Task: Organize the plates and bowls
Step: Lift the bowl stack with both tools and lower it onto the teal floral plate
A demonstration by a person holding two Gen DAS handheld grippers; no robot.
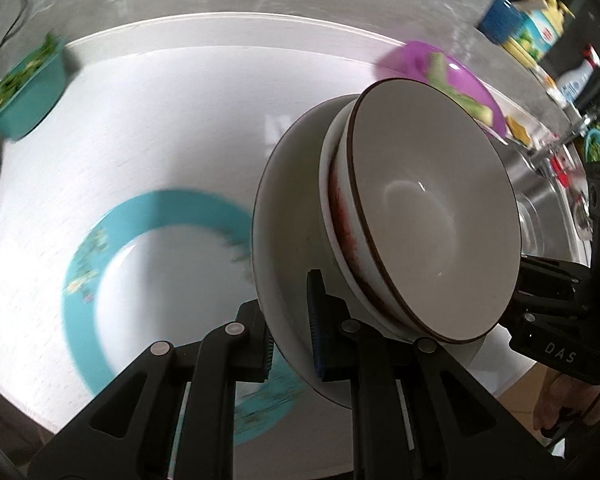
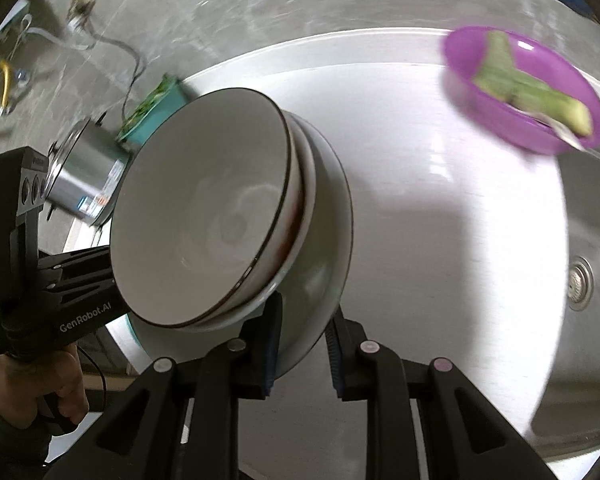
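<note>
White ceramic, the stack (image 1: pixel 400 216) of two bowls on a plate hung tilted between both grippers. The left gripper (image 1: pixel 292 328) and the right gripper (image 2: pixel 304 344) each clenched the plate's rim from opposite sides; both should probably travel together, levelling it.

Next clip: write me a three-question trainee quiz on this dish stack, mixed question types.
1. True or false: both grippers, left gripper and right gripper, clamp the bottom plate of the stack.
2. What lies in the purple bowl? A) green vegetable pieces B) a spoon only C) nothing
3. Fill in: the plate lying flat on the white surface has a ___ rim.

Key: 1 true; 2 A; 3 turquoise, on the turquoise-rimmed plate.
</note>
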